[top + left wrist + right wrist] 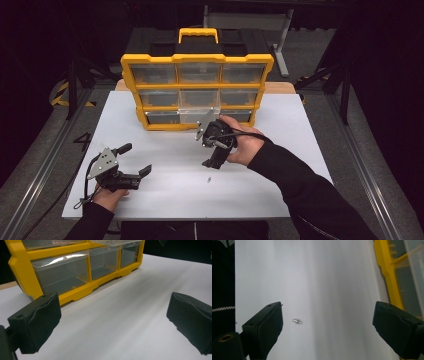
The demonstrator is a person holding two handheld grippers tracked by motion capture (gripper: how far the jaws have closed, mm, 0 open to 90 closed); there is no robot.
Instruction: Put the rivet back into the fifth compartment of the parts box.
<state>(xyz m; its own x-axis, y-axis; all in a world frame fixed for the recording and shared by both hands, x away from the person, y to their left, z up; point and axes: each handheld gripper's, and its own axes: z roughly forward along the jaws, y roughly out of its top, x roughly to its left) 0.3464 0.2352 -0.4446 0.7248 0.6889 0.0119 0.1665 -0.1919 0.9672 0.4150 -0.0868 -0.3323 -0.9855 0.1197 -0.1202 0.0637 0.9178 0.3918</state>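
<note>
A small silver screw (pixel 297 321) lies on the white table (pixel 280 150), seen in the high view as a tiny screw (pixel 208 179) near the front middle. My right gripper (pixel 212 159) hovers just above and behind it, pointed down at the table. In its own view the right gripper (pixel 329 327) is open, and the screw sits between the jaws, close to the left one. My left gripper (pixel 136 160) rests at the front left, open with nothing in it. In its own view the left gripper (pixel 115 325) faces the yellow organizer (pixel 25 272).
The yellow organizer (pixel 197 90) with clear drawers stands at the back middle of the table; one lower middle drawer (pixel 199 116) sticks out a little. Its yellow frame (pixel 387 272) lies along the right edge of the right gripper view. A dark sleeve (pixel 222 290) is at that view's left.
</note>
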